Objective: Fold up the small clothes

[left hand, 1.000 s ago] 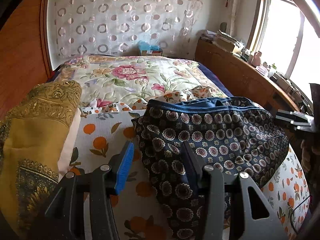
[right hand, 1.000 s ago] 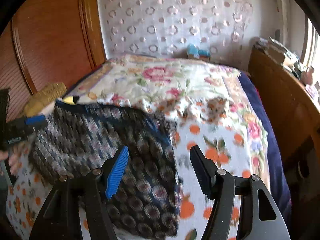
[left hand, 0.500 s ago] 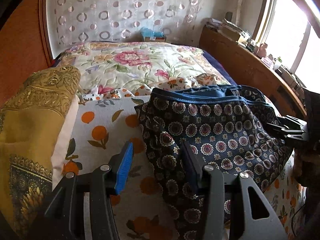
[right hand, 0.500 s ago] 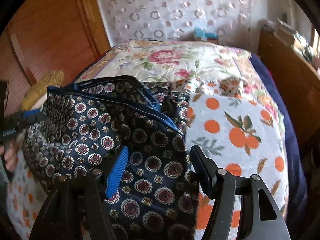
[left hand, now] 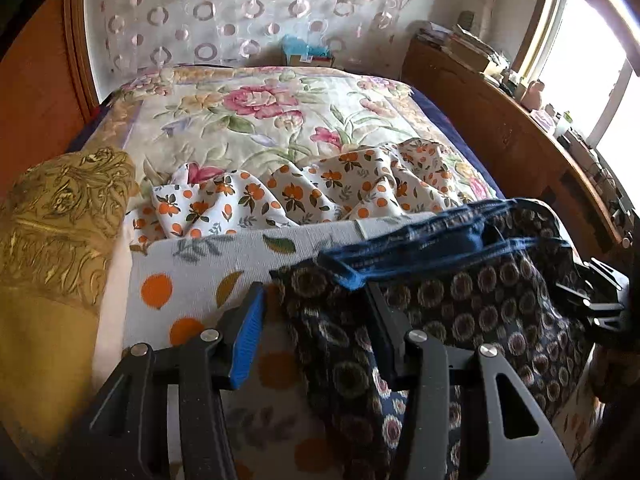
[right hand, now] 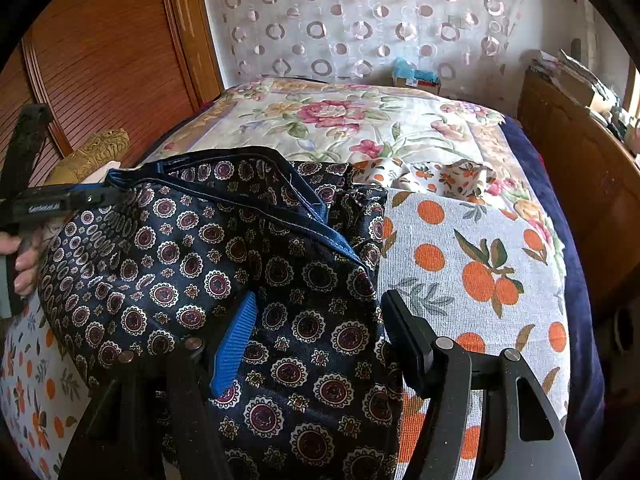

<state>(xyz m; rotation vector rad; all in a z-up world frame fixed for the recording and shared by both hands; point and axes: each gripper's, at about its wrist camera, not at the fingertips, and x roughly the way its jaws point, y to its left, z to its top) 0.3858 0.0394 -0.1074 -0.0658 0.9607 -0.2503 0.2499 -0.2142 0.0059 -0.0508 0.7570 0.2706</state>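
Where shorts [right hand: 192,264] lie: spread over an orange-print cloth [right hand: 460,248] on the bed, puffed up, blue waistband toward 12 o'clock; they fill the right wrist view from 9 to 6 o'clock.
Left gripper [left hand: 314,292]: jaws about half open, pads not pressing; the shorts' edge lies under the 3 o'clock finger, and bare cloth shows beside the blue pad.
Right gripper [right hand: 320,298]: jaws wide apart, lowered over the shorts' 3 o'clock edge; fabric runs flat between the fingers, unpinched.
Hand [right hand: 24,264]: at 9 o'clock in the right wrist view, gripping the left gripper's handle.
Cushion [left hand: 60,220]: gold, at 9 o'clock in the left wrist view, beside the cloth.
Quilt [left hand: 260,120]: floral, toward 12 o'clock beyond the cloth.
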